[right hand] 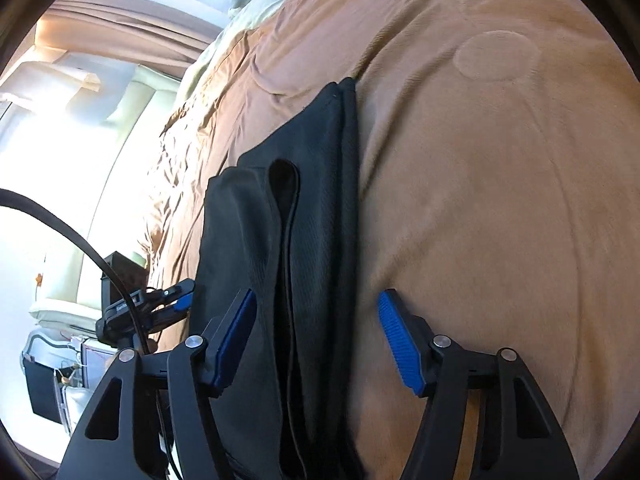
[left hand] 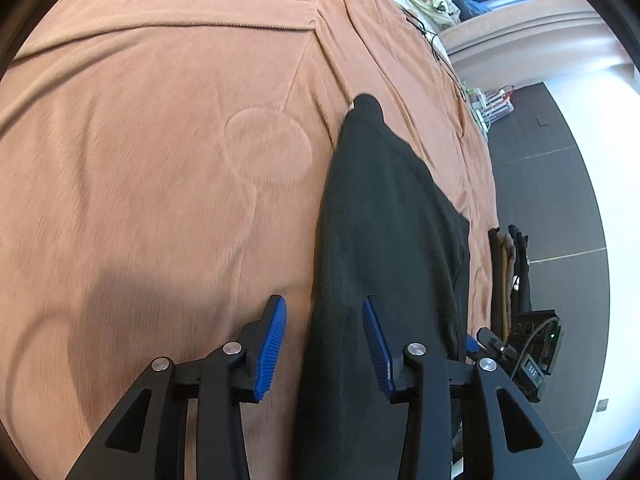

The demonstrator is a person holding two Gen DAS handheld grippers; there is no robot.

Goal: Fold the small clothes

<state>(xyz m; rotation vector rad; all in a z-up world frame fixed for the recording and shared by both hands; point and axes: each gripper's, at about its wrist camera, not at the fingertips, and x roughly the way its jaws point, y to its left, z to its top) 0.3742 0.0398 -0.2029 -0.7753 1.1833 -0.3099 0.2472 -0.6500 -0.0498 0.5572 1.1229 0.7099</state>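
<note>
A dark ribbed garment [left hand: 380, 220] lies folded into a long strip on an orange-brown blanket [left hand: 160, 160]. In the left wrist view its near end runs between the fingers of my left gripper [left hand: 324, 302]. The jaws stand apart; the left pad is clear of the cloth and the right pad lies over it. In the right wrist view the same garment [right hand: 312, 184] shows stacked layers and a looped fold. My right gripper [right hand: 318, 294] is open above it, its right pad over bare blanket [right hand: 480, 200]. Each gripper's tip shows at the edge of the other's view.
The bed's edge runs just right of the garment in the left wrist view, with dark floor [left hand: 560, 184] beyond and dark items [left hand: 512, 264] hanging at the bedside. Cream bedding [right hand: 256, 4] lies at the far end. A black cable [right hand: 60, 220] crosses the right wrist view.
</note>
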